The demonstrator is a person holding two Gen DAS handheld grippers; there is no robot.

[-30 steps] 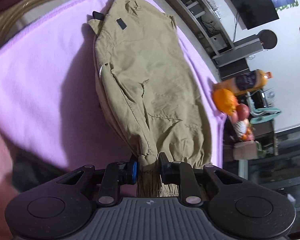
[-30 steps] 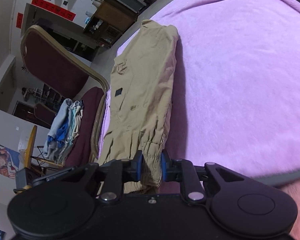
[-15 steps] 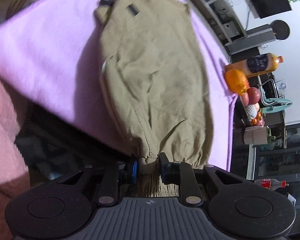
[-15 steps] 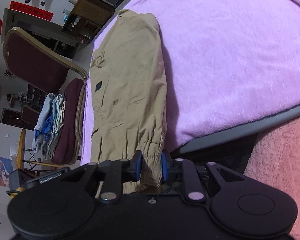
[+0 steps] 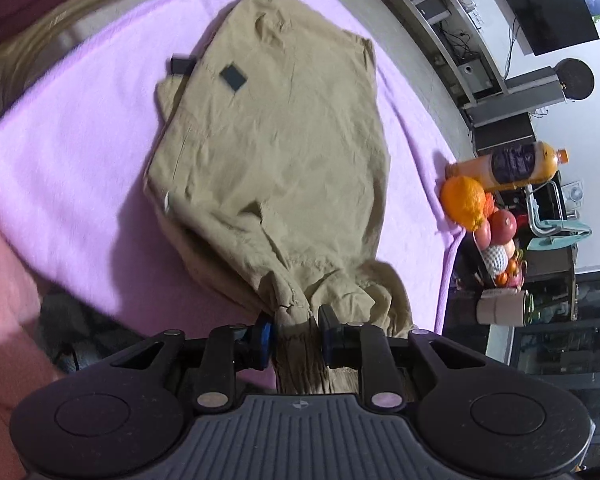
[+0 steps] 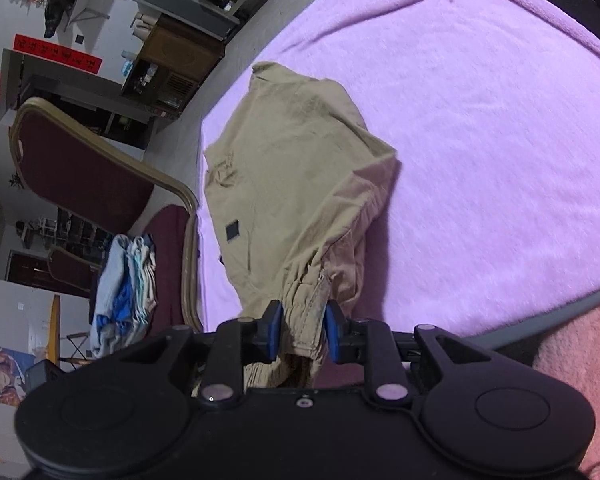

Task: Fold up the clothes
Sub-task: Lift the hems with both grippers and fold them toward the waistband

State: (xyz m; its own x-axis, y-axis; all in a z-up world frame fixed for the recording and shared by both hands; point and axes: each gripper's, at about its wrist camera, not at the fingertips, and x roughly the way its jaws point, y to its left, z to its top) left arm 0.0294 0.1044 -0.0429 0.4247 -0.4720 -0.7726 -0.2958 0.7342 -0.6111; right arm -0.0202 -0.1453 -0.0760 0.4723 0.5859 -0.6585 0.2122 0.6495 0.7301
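1. Since the earlier frames, both hands have carried the trouser cuffs back over the table, so the khaki trousers point(image 5: 284, 152) now bunch up shorter on the purple blanket point(image 5: 72, 168) instead of hanging long past its edge.
2. Left wrist view: the left gripper point(image 5: 296, 334) has a gathered cuff between its blue pads point(image 5: 265, 340); its jaws are opening, yet the cloth still fills the gap and the pads press on it.
3. Beyond that cuff the trousers spread across the middle of the blanket, with a small black patch point(image 5: 233, 77) on the far part of them.
4. Right of the trousers, at the blanket's edge, sit an orange point(image 5: 464, 202) and, just behind it, a juice bottle point(image 5: 508, 166) lying on its side.
5. Right wrist view: the right gripper point(image 6: 300, 334) clamps the other elastic cuff, its jaws pressing the fabric from both sides.
6. From that cuff the trousers point(image 6: 288, 168) rise in a loose fold and lie along the left edge of the blanket point(image 6: 480, 140).
7. Left of the trousers stands a dark red chair point(image 6: 80, 168) with a pile of clothes point(image 6: 124, 288) on its seat.
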